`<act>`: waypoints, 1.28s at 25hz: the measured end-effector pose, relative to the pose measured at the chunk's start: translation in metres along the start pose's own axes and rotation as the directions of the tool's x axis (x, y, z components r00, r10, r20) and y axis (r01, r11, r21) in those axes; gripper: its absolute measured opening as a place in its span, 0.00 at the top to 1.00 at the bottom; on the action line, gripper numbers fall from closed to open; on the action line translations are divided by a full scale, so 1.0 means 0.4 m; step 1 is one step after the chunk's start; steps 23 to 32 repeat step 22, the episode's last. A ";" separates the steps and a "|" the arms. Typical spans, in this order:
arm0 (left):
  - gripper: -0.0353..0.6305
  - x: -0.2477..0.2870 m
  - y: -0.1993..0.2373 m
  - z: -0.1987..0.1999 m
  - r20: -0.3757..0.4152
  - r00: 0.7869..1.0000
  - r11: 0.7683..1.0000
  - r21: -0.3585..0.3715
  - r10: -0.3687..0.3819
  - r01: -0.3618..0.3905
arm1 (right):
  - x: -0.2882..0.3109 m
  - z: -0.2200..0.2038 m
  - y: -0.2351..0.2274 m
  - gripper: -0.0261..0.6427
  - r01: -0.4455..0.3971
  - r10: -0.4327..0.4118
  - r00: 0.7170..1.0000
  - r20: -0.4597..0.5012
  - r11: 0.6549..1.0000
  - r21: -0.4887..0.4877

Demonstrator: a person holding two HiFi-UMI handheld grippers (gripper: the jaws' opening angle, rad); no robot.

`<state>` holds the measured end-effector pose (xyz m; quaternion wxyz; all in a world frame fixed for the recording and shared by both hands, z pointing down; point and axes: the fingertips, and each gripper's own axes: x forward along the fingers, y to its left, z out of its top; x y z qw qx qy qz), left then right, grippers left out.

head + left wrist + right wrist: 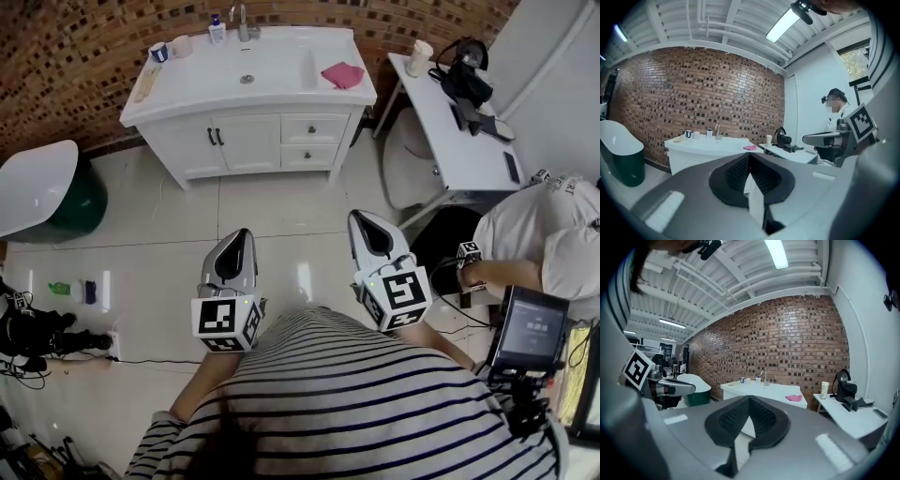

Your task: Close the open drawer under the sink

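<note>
A white sink cabinet [246,141] stands against the brick wall at the top of the head view. It has two doors and two small drawers [314,129] at its right; from here both drawer fronts look near flush, and I cannot tell if one stands out. My left gripper [244,234] and right gripper [359,217] hang side by side over the tiled floor, well short of the cabinet. Both are shut with nothing between the pads. The left gripper [749,157] and the right gripper [749,399] each point toward the cabinet [710,145] [764,391].
A pink cloth [343,74], bottles and a cup lie on the sink top. A white and green bathtub [37,192] is at the left. A white side table [464,141] with black gear and a seated person [544,244] are at the right. Cables [56,337] lie on the floor at the left.
</note>
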<state>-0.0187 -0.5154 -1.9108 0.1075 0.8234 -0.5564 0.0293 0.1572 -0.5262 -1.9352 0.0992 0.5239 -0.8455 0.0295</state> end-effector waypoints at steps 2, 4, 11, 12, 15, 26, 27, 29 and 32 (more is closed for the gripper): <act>0.92 0.006 -0.016 0.005 0.007 1.000 1.000 0.014 0.002 -0.002 | 0.002 -0.002 0.001 0.96 -0.019 0.020 1.000 0.006 1.000 -0.010; 0.92 0.013 -0.031 0.011 0.006 1.000 1.000 0.024 0.001 -0.001 | 0.007 0.001 -0.003 0.96 -0.030 0.031 0.999 0.010 1.000 -0.005; 0.92 0.020 -0.052 0.014 -0.001 1.000 0.999 0.045 -0.003 0.003 | 0.010 0.011 -0.011 0.96 -0.041 0.041 0.999 0.024 0.999 -0.021; 0.92 0.019 -0.054 0.011 -0.004 1.000 0.999 0.043 -0.002 0.002 | 0.009 0.011 -0.010 0.96 -0.042 0.043 0.999 0.024 0.999 -0.024; 0.92 0.017 -0.058 0.002 -0.014 1.000 0.999 0.045 -0.003 0.004 | 0.004 0.010 -0.006 0.96 -0.047 0.047 0.999 0.026 0.998 -0.031; 0.92 0.023 -0.073 -0.013 -0.021 1.000 0.998 0.055 0.003 -0.002 | -0.005 -0.015 -0.026 0.96 -0.049 0.049 0.999 0.022 0.999 -0.014; 0.92 0.023 -0.073 -0.013 -0.021 1.000 0.998 0.055 0.003 -0.002 | -0.005 -0.015 -0.026 0.96 -0.049 0.049 0.999 0.022 0.999 -0.014; 0.92 0.023 -0.073 -0.013 -0.021 1.000 0.998 0.055 0.003 -0.002 | -0.005 -0.015 -0.026 0.96 -0.049 0.049 0.999 0.022 0.999 -0.014; 0.92 0.023 -0.073 -0.013 -0.021 1.000 0.998 0.055 0.003 -0.002 | -0.005 -0.015 -0.026 0.96 -0.049 0.049 0.999 0.022 0.999 -0.014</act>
